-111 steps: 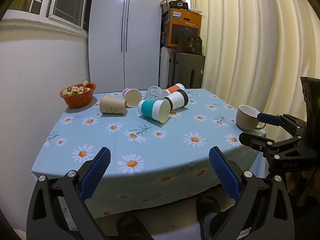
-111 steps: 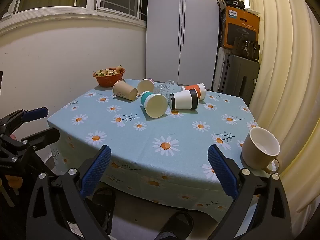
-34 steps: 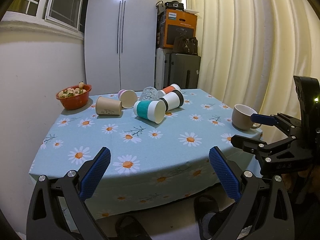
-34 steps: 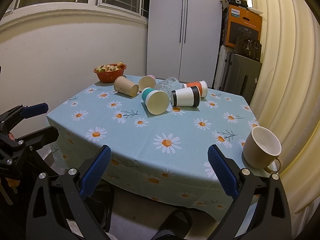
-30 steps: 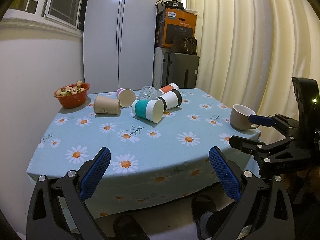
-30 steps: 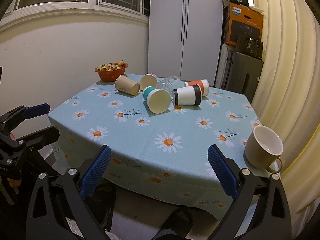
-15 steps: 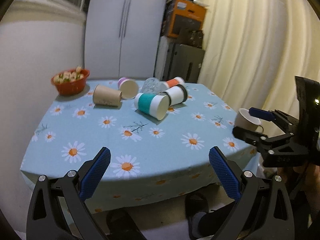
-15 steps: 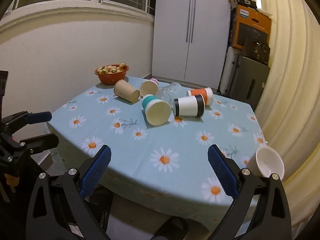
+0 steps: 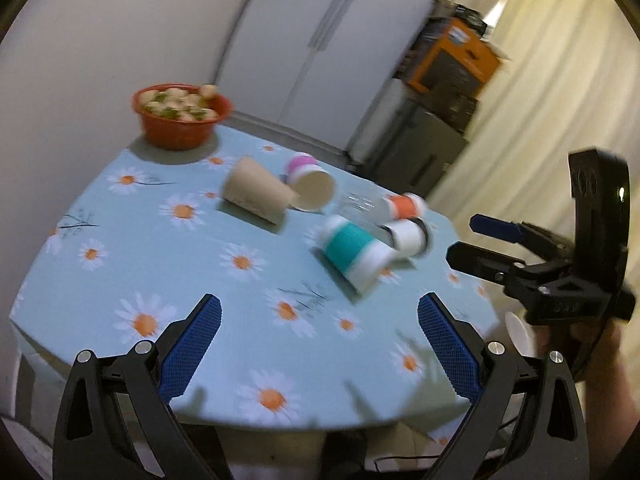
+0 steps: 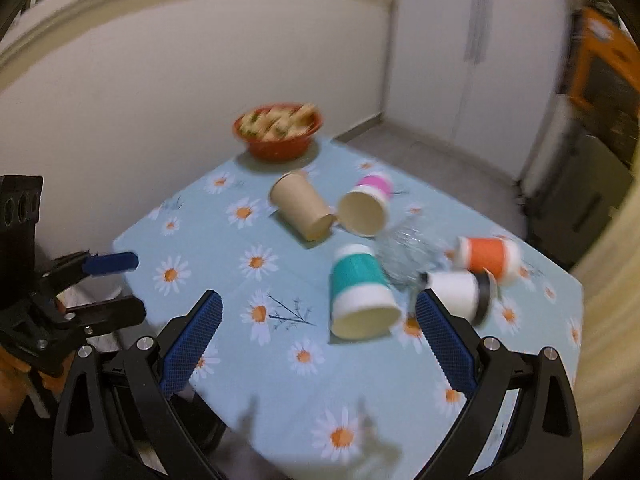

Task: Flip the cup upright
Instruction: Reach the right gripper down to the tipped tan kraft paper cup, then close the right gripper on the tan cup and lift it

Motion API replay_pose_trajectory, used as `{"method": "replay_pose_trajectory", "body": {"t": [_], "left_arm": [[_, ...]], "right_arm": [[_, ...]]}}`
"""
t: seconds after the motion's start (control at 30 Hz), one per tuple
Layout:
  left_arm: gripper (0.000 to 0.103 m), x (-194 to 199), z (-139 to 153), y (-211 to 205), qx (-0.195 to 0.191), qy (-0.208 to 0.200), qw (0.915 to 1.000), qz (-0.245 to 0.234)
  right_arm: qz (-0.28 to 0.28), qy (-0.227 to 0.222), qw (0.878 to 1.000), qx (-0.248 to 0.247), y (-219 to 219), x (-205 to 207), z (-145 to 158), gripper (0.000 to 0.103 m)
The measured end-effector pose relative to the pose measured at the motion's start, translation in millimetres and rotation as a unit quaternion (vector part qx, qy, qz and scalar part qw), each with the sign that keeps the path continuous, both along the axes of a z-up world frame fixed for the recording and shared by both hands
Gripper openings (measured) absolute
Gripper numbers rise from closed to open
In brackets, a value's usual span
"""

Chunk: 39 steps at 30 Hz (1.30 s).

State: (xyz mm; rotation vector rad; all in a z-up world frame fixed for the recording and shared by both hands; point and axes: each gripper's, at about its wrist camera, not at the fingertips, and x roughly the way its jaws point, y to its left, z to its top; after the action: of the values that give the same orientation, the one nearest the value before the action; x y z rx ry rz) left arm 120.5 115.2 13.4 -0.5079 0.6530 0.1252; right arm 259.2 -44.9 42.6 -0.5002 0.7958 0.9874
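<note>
Several paper cups lie on their sides on the daisy tablecloth (image 9: 120, 272): a teal-banded cup (image 9: 354, 256) (image 10: 360, 292), a plain brown cup (image 9: 254, 196) (image 10: 302, 210), a pink-banded cup (image 9: 310, 182) (image 10: 366, 206), an orange-banded cup (image 9: 404, 206) (image 10: 488, 260) and a black-banded cup (image 9: 408, 236) (image 10: 460, 290). A clear glass (image 10: 404, 248) lies among them. My left gripper (image 9: 318, 344) is open and empty above the near table edge. My right gripper (image 10: 316, 340) is open and empty, just short of the teal cup.
An orange bowl of food (image 9: 182, 116) (image 10: 278, 130) stands at the far left corner. A white cupboard (image 9: 320, 52), dark suitcases (image 9: 412, 148) and an orange box (image 9: 456, 60) stand behind the table. Cream curtains (image 9: 552, 92) hang at the right.
Both grippers have moved forward and up over the table and tilted down toward the cups. The beige mug has left the right wrist view. Both views are motion-blurred.
</note>
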Motion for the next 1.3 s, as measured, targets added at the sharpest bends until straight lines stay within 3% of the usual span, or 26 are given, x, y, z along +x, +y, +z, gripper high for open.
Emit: {"method": "replay_pose_trajectory", "body": {"t": [0.13, 0.3, 0.4, 0.5, 0.6, 0.7, 1.0, 1.2, 1.3], "left_arm": [[0.096, 11.1, -1.2, 28.6, -0.022, 0.007, 0.9984, 0.052], [0.096, 18.2, -12.0, 49.2, -0.055, 0.015, 0.9960, 0.070], [0.096, 25.0, -22.4, 61.7, -0.096, 0.020, 0.9915, 0.085], [0.096, 36.3, -30.2, 68.7, -0.140, 0.013, 0.9871, 0.076], [0.096, 45.8, -34.8, 70.9, -0.159, 0.008, 0.9853, 0.063], [0.096, 48.0, -42.6, 75.1, -0.168, 0.007, 0.9837, 0.062], [0.096, 47.6, -61.6, 88.8, -0.201, 0.006, 0.9771, 0.069], [0.096, 38.3, -66.8, 105.3, -0.252, -0.008, 0.9644, 0.079], [0.096, 34.7, -67.8, 109.6, -0.256, -0.008, 0.9629, 0.085]], "right_arm": [[0.061, 0.017, 0.997, -0.050, 50.2, 27.9, 1.2, 0.096], [0.105, 0.032, 0.989, -0.102, 111.8, 57.5, -11.8, 0.094], [0.134, 0.040, 0.980, -0.138, 147.1, 66.5, -27.1, 0.088], [0.155, 0.034, 0.970, -0.185, 177.4, 71.3, -45.1, 0.083], [0.166, 0.030, 0.960, -0.225, 201.0, 78.1, -62.8, 0.079], [0.170, 0.029, 0.953, -0.249, 215.2, 84.4, -75.1, 0.072], [0.177, 0.043, 0.934, -0.306, 244.0, 97.2, -112.0, 0.065], [0.177, 0.048, 0.926, -0.329, 248.0, 103.0, -126.9, 0.060], [0.176, 0.049, 0.924, -0.335, 249.3, 103.2, -132.7, 0.059]]}}
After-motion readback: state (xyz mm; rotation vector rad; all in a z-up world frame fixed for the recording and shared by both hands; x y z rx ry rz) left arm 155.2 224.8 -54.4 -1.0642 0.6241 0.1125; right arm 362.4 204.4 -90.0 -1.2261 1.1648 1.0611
